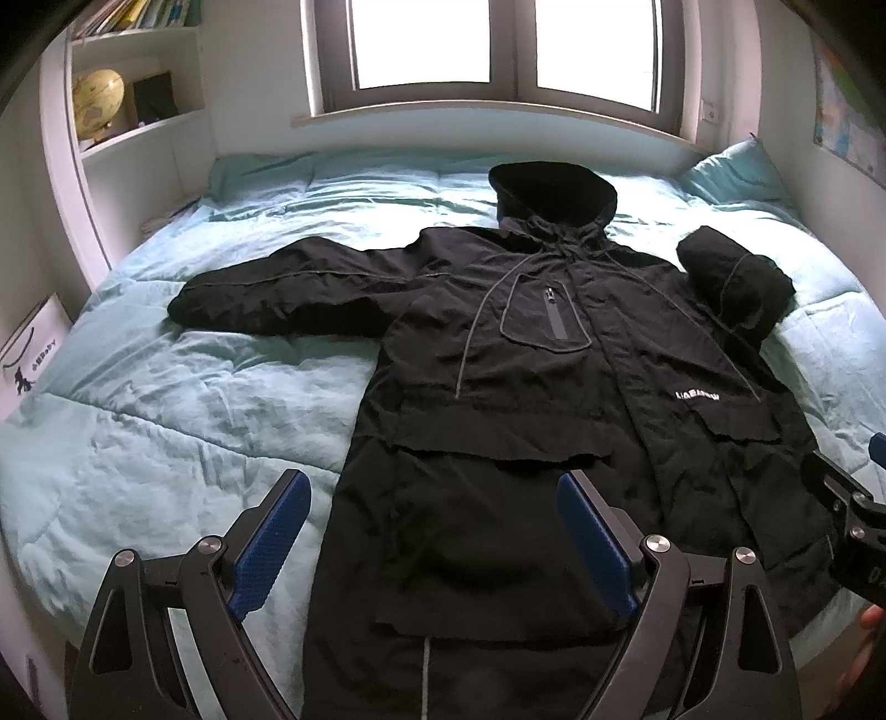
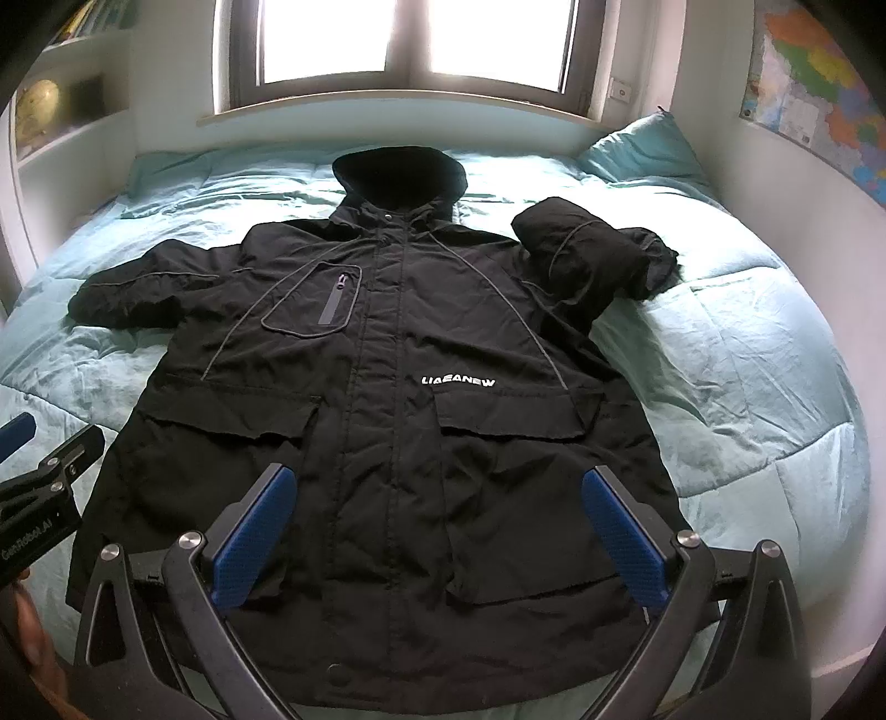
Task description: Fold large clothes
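A large black hooded jacket [image 1: 531, 387] [image 2: 387, 399] lies face up on the bed, hood toward the window. Its left sleeve [image 1: 288, 293] stretches out flat. Its right sleeve [image 2: 592, 260] is bunched up beside the shoulder. White lettering [image 2: 458, 381] marks the chest. My left gripper [image 1: 432, 543] hovers open above the jacket's lower left part, with nothing between its blue pads. My right gripper [image 2: 443, 531] hovers open above the lower middle of the jacket, also holding nothing. Each gripper shows at the edge of the other's view.
The bed carries a light teal quilt [image 1: 166, 399] and a teal pillow [image 2: 637, 149] at the far right. A window [image 1: 498, 50] stands behind the bed. Shelves with a globe [image 1: 97, 99] are at the left, and a wall map [image 2: 819, 99] at the right.
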`<state>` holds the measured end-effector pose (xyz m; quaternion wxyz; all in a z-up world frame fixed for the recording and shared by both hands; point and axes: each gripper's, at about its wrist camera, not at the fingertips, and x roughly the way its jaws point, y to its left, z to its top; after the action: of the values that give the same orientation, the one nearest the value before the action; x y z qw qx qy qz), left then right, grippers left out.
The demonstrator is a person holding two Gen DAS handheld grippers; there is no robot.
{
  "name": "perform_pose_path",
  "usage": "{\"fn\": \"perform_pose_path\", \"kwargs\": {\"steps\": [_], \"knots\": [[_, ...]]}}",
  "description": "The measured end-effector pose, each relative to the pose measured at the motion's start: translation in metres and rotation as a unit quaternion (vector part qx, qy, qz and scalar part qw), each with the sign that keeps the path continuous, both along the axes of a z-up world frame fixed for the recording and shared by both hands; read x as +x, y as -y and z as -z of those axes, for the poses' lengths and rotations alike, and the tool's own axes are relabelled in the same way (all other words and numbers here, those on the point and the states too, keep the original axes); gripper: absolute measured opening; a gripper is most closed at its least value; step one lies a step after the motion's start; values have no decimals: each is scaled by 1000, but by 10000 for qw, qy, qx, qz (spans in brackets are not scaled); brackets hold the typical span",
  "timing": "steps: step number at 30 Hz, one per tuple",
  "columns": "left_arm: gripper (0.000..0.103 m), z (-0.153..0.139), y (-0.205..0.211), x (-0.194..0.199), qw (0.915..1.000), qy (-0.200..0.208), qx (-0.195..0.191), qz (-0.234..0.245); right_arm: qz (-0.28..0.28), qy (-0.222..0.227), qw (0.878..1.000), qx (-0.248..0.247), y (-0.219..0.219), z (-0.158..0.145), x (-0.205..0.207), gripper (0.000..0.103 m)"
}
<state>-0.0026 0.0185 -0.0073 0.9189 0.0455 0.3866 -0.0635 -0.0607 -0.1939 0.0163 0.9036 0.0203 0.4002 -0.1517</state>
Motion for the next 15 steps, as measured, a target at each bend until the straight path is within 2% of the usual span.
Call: {"fn": "perform_pose_path", "kwargs": {"steps": [6,9,15], "knots": [[92,6,25,23,9998,-1,-178,-4,122,82,9999,44,40,11,13,103],[92,2,50,41,9997,105,-177,130,332,169,9991,189,84,8,24,103],[92,0,98,81,9986,352,-151,372,491,654,9937,762,196,-1,56,103]]}}
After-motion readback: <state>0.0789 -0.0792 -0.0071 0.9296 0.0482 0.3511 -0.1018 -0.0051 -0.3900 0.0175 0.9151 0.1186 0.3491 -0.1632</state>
